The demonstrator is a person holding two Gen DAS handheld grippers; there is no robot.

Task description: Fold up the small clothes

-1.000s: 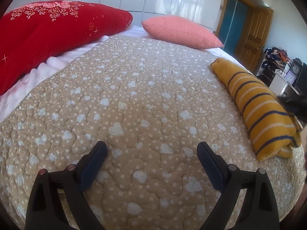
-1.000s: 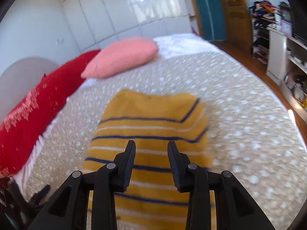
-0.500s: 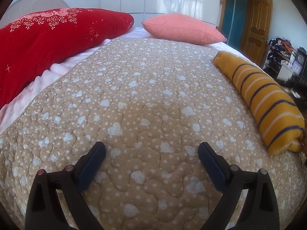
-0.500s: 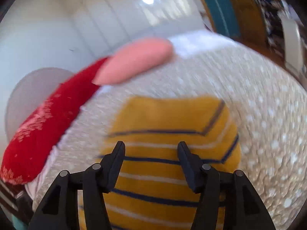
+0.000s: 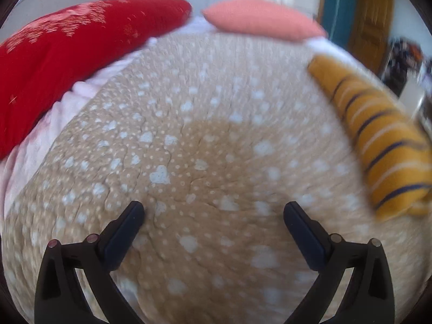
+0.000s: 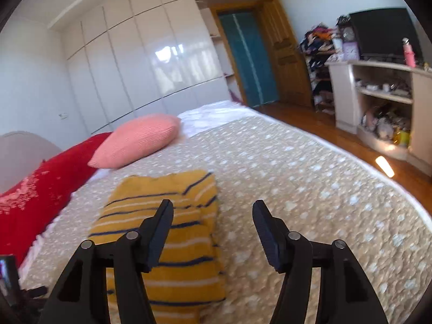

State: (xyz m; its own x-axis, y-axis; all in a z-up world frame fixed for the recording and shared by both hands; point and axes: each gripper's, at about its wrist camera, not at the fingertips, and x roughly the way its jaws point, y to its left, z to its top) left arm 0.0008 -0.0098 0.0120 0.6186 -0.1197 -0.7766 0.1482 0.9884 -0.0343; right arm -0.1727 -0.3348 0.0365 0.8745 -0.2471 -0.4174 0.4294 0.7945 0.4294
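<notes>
Lying folded into a compact rectangle, the striped yellow garment [image 6: 167, 240] sits on the quilted bedspread [image 6: 310, 178] toward the near side of the bed, its layers stacked with 1 thicker fold visible along the right edge. That tidy shape suggests the folding of this piece is finished or nearly so. The right gripper [image 6: 213, 216] hangs above the garment's right edge with its jaws spread wide and nothing between them, tilted up toward the room, a pose that fits letting go and not reaching in. The left gripper [image 5: 213, 213] hovers low over bare bedspread, jaws also wide and holding nothing; in its view the garment [image 5: 378, 140] lies well off to the right, so this hand is parked clear of the cloth. A red pillow [image 6: 43, 189] and a pink pillow [image 6: 137, 143] rest at the head of the bed, away from the work. No second garment is in view.
</notes>
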